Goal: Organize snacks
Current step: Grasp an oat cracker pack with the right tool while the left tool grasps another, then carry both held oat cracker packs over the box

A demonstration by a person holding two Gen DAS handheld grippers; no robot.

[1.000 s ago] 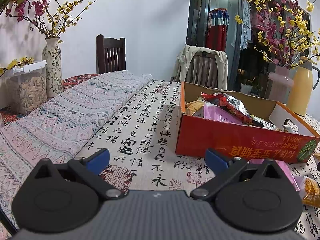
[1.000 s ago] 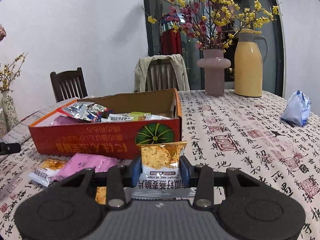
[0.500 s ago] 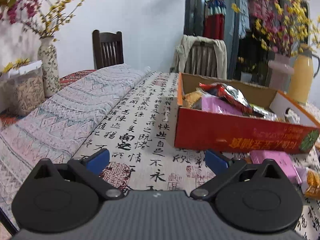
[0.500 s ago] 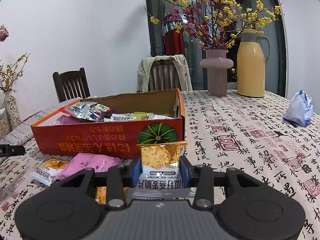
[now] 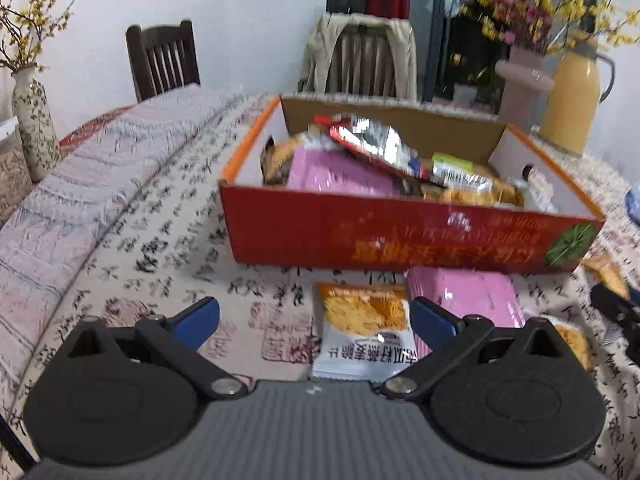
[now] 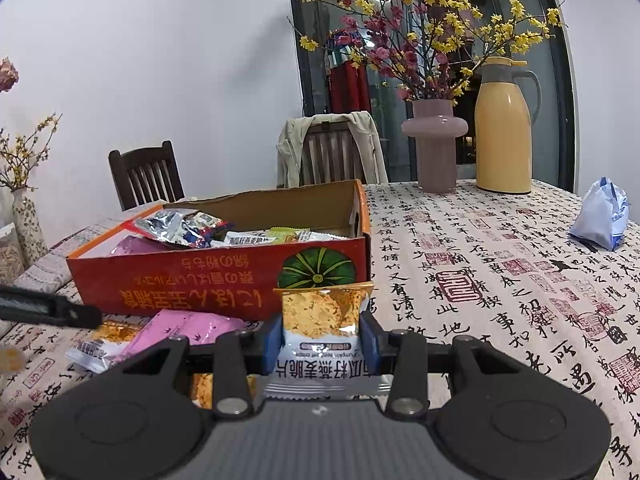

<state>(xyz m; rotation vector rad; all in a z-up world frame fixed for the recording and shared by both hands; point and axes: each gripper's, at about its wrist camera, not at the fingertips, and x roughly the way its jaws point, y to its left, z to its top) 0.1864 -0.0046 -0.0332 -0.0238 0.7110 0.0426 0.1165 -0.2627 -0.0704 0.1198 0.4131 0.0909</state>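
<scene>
- So, the right hand-held gripper has its blue pads pinched in on a small snack packet. It's a crinkly plastic sachet, orange cracker print up top, white band with lettering below, and it stands upright between the pads, just in front of the box.
- The left hand-held gripper is wide open with nothing in it. Its blue tips sit either side of another cracker packet of the same kind, lying flat on the worktop, and neither pad touches it.
- The box is a shallow cardboard tray: red printed outside with gold lettering and a green pumpkin picture near one corner, plain brown inside, orange rim. It's piled with snacks: a shiny silver foil bag on top, a pink pack and some orange crackery ones underneath.
- A flat pink packet lies on the cloth right against the box's front wall, next to the loose cracker packet.
- The worktop cloth is beige woven fabric covered in black calligraphy and red seal stamps.
- Further back on the right there's a smooth mauve vase full of yellow and red blossom twigs, and a mustard-yellow thermos jug beside it.
- A crumpled blue-and-white bag sits well apart on the far right.
</scene>
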